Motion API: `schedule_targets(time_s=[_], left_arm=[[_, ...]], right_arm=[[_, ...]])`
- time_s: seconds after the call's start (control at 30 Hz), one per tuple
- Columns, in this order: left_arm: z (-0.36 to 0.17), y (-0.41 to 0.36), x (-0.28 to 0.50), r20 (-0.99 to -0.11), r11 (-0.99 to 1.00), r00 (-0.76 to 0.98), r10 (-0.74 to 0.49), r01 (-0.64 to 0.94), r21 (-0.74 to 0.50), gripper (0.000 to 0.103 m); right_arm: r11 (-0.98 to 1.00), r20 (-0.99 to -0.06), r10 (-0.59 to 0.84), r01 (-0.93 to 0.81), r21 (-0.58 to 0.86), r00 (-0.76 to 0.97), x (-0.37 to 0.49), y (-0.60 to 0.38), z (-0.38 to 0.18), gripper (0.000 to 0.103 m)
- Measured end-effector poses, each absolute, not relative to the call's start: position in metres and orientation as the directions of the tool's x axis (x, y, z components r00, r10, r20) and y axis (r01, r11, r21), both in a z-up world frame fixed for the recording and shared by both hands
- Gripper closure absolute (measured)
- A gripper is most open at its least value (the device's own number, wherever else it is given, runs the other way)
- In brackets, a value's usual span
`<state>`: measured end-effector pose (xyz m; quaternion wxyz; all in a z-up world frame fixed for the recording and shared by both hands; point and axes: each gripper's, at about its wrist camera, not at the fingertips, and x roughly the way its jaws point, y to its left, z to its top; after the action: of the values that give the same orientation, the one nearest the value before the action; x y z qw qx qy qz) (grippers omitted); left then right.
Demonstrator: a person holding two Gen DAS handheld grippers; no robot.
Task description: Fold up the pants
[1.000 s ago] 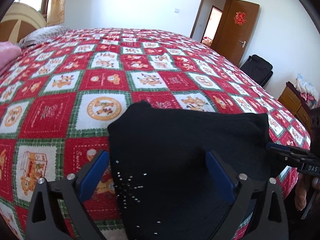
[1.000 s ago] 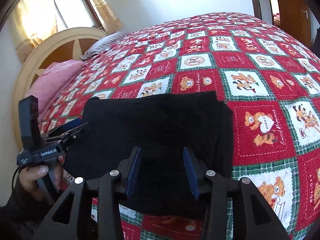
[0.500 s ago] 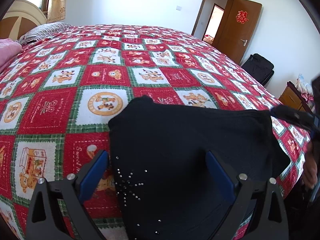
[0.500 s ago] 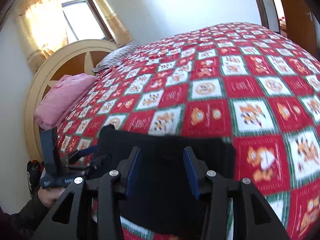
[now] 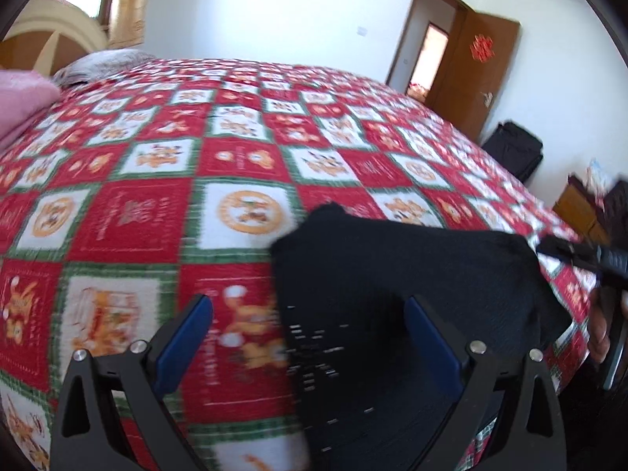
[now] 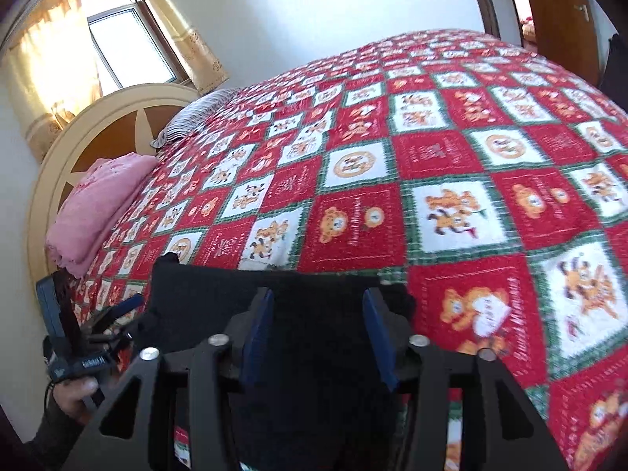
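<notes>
The black pants [image 5: 400, 290] lie folded into a flat bundle near the bed's near edge, with small silver studs on the near part. They also show in the right wrist view [image 6: 298, 314]. My left gripper [image 5: 310, 314] is open and empty, held above the bundle's left part. It also shows at the left of the right wrist view [image 6: 114, 318]. My right gripper [image 6: 318, 310] is open with a narrower gap, empty, above the bundle's near edge. It shows at the right of the left wrist view [image 5: 577, 253].
The bed carries a red, white and green checked quilt [image 5: 243, 165] [image 6: 451, 165]. A pink folded blanket [image 6: 98, 212] and a striped pillow [image 6: 196, 117] lie by the headboard. A black bag [image 5: 514, 149] and a wooden cabinet [image 5: 581, 212] stand past the bed's right side.
Both grippers have pulled back from the pants and stay open. The right camera has tilted up, so the bundle sits lower in its view. The left view has swung to the left.
</notes>
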<state>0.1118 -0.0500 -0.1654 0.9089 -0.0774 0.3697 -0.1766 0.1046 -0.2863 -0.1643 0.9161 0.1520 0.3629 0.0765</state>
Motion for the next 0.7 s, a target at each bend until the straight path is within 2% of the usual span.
schedule_targets(time_s=[0.03, 0.13, 0.3, 0.4, 0.5, 0.6, 0.7], left_arm=[[-0.167, -0.044, 0.112, -0.641, 0.923, 0.665, -0.385, 0.252, -0.292, 0.003], [-0.175, -0.037, 0.115, -0.64, 0.907, 0.646, -0.416, 0.242, -0.345, 0.003], [-0.176, -0.043, 0.115, -0.618, 0.895, 0.653, -0.439, 0.258, -0.363, 0.002], [-0.176, -0.046, 0.114, -0.602, 0.882, 0.65, -0.464, 0.275, -0.384, 0.002], [-0.176, -0.055, 0.111, -0.592, 0.871, 0.642, -0.488, 0.313, -0.379, 0.002], [-0.18, -0.062, 0.111, -0.613, 0.885, 0.638, -0.466, 0.329, -0.33, 0.002], [-0.181, -0.058, 0.112, -0.606, 0.873, 0.629, -0.487, 0.337, -0.353, 0.002]], right_arm=[[0.944, -0.64, 0.24, -0.02, 0.33, 0.73, 0.1, -0.289, -0.164, 0.034], [0.943, -0.661, 0.232, 0.001, 0.332, 0.714, 0.089, -0.297, -0.172, 0.033], [0.942, -0.716, 0.219, 0.047, 0.331, 0.663, 0.091, -0.304, -0.199, 0.033], [0.932, -0.702, 0.238, 0.045, 0.359, 0.671, 0.089, -0.307, -0.202, 0.033], [0.919, -0.686, 0.299, -0.006, 0.395, 0.664, 0.09, -0.3, -0.205, 0.037], [0.929, -0.691, 0.287, -0.016, 0.371, 0.664, 0.09, -0.292, -0.21, 0.038], [0.912, -0.678, 0.313, -0.01, 0.411, 0.665, 0.091, -0.299, -0.211, 0.045]])
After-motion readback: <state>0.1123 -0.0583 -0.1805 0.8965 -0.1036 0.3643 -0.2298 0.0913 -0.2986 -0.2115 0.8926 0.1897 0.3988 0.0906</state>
